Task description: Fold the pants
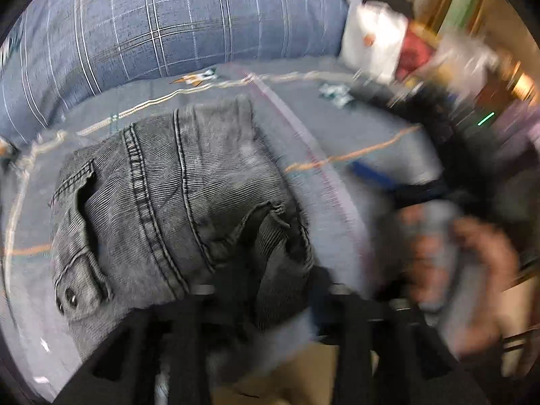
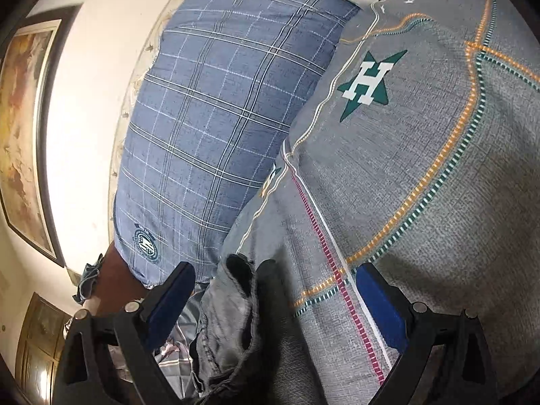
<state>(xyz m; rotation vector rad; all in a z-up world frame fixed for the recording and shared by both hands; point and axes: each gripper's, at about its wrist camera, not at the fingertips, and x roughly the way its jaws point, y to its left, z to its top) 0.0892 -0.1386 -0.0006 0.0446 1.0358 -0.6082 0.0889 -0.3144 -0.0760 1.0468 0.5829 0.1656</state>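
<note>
Pants: dark grey washed denim, bunched into a folded heap on the grey bedspread, waistband end with a rear pocket and two metal rivets lying toward the left of the left wrist view. Left gripper: black fingers at the bottom of that view, much blurred; they stand apart, the near edge of the pants lying just ahead of them and dipping between them, though the blur hides whether any pad presses on the cloth, so a hold cannot be confirmed. Right gripper: black frame, blue pads, jaws spread wide; a crumpled fold of the pants lies in the gap, nearer the left pad, with clear space to the right pad, gripped by neither. In the left wrist view the person's hand, a blurred shape at lower right, sits beside the pants with a blue pad showing above it. Bedspread: grey weave with orange and teal dashed lines, a pink dashed stripe and a green star bearing a white H. Pillow: blue plaid, lying at the far edge of the bedspread, well behind the pants. Framed picture: on the pale wall past the pillow. White bag: at the bedspread's far right corner, apart from the pants.
</note>
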